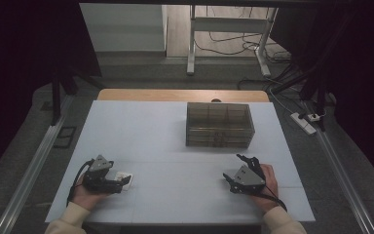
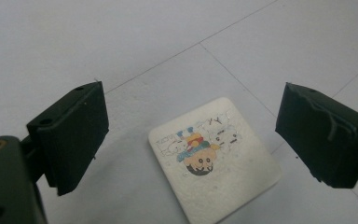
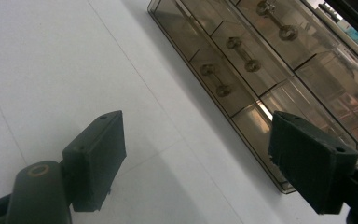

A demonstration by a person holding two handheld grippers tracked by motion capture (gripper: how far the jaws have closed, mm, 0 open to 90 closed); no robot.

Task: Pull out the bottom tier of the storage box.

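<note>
A small white square card point(image 2: 215, 162) with a cartoon picture lies flat on the white table point(image 1: 165, 141). My left gripper point(image 2: 191, 140) stands open just over it, one jaw on each side, touching nothing. From above, the card point(image 1: 124, 178) lies at the tip of the left gripper point(image 1: 121, 184) near the front left. My right gripper point(image 1: 238, 168) is open at the front right and holds nothing. A smoky transparent drawer box point(image 1: 218, 124) stands in the middle back; in the right gripper view the box point(image 3: 261, 70) lies ahead of the open right gripper point(image 3: 196, 158), its drawers shut.
A wooden table edge point(image 1: 182, 95) runs behind the white surface. On the floor to the right are a power strip point(image 1: 304, 122) and cables. Metal rails point(image 1: 29, 170) flank the table, and a desk frame point(image 1: 226, 34) stands far back.
</note>
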